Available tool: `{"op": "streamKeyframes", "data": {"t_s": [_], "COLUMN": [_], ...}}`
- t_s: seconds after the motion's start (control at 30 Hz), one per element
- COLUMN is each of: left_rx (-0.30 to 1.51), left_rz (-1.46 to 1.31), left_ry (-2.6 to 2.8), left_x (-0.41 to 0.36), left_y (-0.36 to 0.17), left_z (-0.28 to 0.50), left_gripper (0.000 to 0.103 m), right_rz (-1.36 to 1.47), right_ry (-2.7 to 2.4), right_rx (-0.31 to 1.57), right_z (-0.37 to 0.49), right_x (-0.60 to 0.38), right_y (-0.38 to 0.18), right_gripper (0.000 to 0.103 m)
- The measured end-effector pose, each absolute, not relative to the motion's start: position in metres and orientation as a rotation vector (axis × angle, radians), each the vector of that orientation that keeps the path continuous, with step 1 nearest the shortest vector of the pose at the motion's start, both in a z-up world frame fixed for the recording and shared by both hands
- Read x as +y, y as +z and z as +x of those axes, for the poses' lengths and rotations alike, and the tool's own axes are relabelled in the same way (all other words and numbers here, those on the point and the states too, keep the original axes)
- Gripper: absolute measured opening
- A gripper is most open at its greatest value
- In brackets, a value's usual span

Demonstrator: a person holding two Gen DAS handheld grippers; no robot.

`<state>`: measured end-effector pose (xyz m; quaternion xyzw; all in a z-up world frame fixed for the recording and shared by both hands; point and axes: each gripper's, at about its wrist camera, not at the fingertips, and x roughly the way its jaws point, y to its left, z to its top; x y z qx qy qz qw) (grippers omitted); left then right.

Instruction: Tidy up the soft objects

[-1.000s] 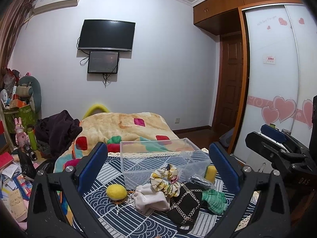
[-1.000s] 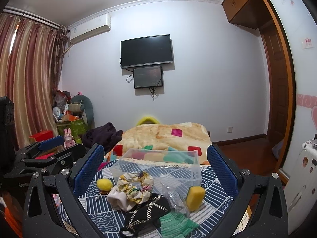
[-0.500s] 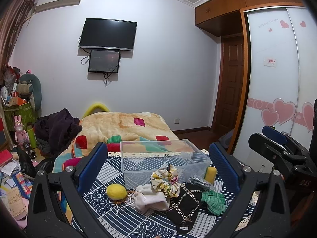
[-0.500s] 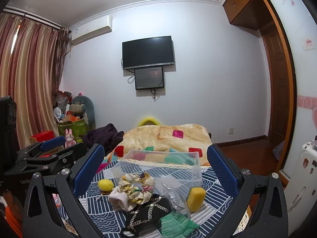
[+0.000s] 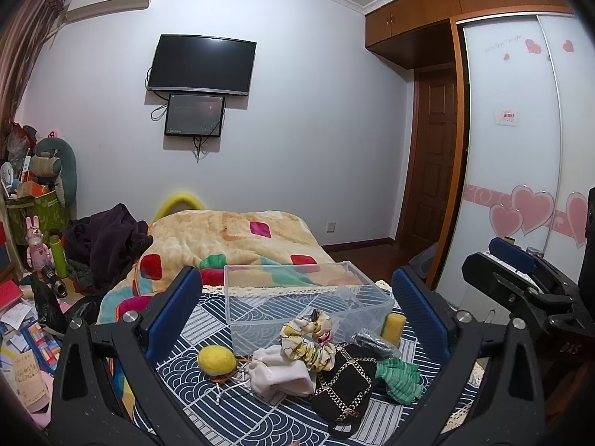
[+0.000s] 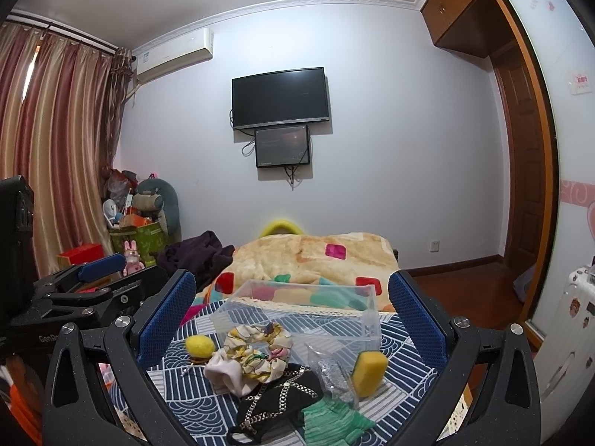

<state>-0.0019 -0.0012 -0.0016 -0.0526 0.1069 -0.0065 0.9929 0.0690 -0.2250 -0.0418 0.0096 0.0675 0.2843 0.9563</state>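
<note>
Left wrist view: barely any movement, nothing picked up yet

Left wrist view showed almost no change over the last second: the scene slid only slightly in the frame, so I read this as a hover before the first pick. Going left to right across the patterned worktop [image 5: 193, 401], I saw the yellow felt ball [image 5: 216, 359], the white pouch [image 5: 282, 371], the floral scrunchie [image 5: 306, 338], the black chain bag [image 5: 344, 383], the green cloth [image 5: 399, 375] and the yellow sponge [image 5: 395, 329], all lying in a loose heap in front of the clear bin [image 5: 308, 301]. None of them sat inside the bin that I could see, though I could not see its whole floor.

My left tongs [image 5: 297, 308] were spread wide with nothing between the pads. In the right wrist view the right tongs [image 6: 292, 316] were equally spread and empty, aimed at the same pile, with the sponge [image 6: 369, 371] nearest the right pad.

I judged the sorting essentially unstarted; every soft item awaited a grasp.
</note>
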Motion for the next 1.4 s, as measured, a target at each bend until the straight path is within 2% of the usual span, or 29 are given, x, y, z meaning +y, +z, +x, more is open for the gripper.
{"op": "streamKeyframes", "data": {"t_s": [0.53, 0.83, 0.93, 1.03, 1.17, 1.23, 1.4], "left_rx": [0.233, 0.299, 0.338, 0.386, 0.460, 0.503, 0.607], "left_rz": [-0.118, -0.169, -0.165, -0.170, -0.182, -0.202, -0.278], "left_ry": [-0.016, 0.024, 0.056, 0.088, 0.141, 0.148, 0.154], "left_x": [0.002, 0.023, 0.033, 0.045, 0.060, 0.066, 0.084], "left_y": [-0.003, -0.029, -0.041, -0.054, -0.077, -0.087, -0.118], "left_z": [0.003, 0.022, 0.032, 0.046, 0.067, 0.077, 0.096], "left_gripper": [0.103, 0.102, 0.082, 0.076, 0.071, 0.071, 0.071], "right_rz": [0.023, 0.030, 0.063, 0.100, 0.118, 0.121, 0.123], "right_ry": [0.590, 0.519, 0.500, 0.483, 0.454, 0.444, 0.390], "right_rx": [0.144, 0.197, 0.251, 0.319, 0.408, 0.455, 0.546], "right_z": [0.074, 0.091, 0.107, 0.124, 0.141, 0.150, 0.163], "right_x": [-0.224, -0.228, -0.235, -0.242, -0.245, -0.246, -0.249], "right_y": [-0.045, -0.056, -0.064, -0.074, -0.090, -0.099, -0.119], "right_gripper": [0.103, 0.103, 0.103, 0.100, 0.083, 0.078, 0.076]}}
